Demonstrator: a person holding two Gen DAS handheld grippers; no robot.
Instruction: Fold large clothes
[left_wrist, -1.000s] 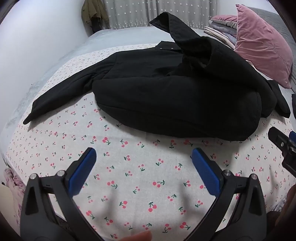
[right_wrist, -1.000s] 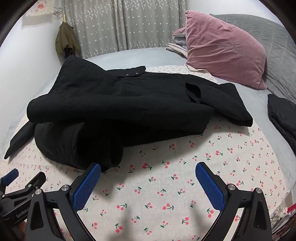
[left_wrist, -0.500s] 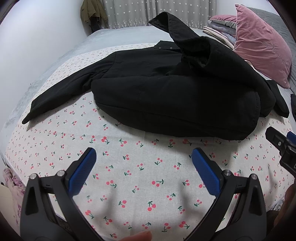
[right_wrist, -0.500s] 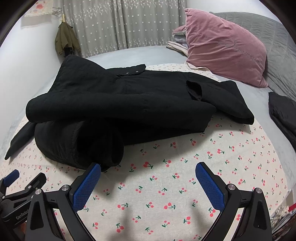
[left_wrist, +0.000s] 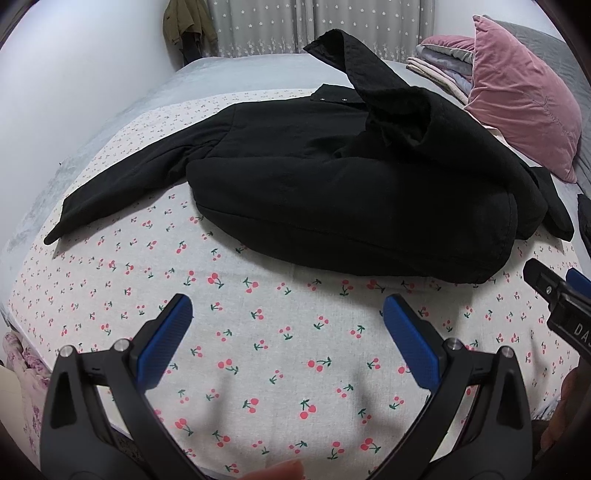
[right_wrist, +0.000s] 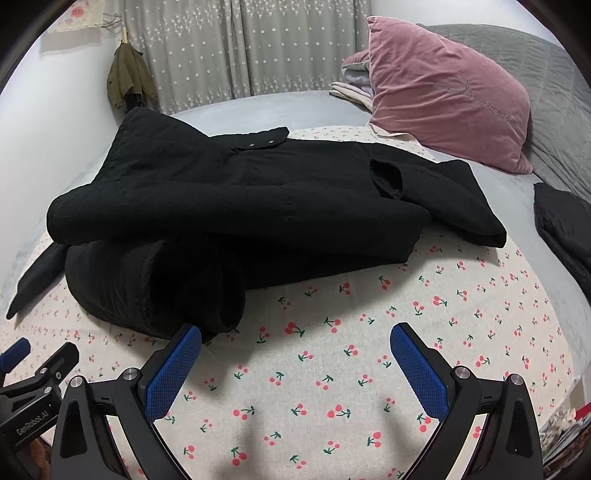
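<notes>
Left gripper is sitting spread wide, blue pads gripping nothing, hovering over the cherry-print sheet. Right gripper is likewise gaping wide and empty over the same sheet.

Black coat is lying on the sheet straight ahead of both sets of tongs, partly folded: one side is doubled over the body, making a thick roll. From the left tongs, one sleeve is stretching flat out ahead-left, and the hem is running across just beyond the fingertips, not touching. A flap of the coat is sticking up at the far side. From the right tongs, the rolled end is sitting just past the left fingertip, very near it; contact can't be confirmed. The other sleeve is lying folded across the top, ahead-right.

Pink cushion is resting far ahead-right of both tongs, with a stack of folded linens behind it. Another dark garment is lying off to the right edge. Each gripper is showing at the other's frame edge.
</notes>
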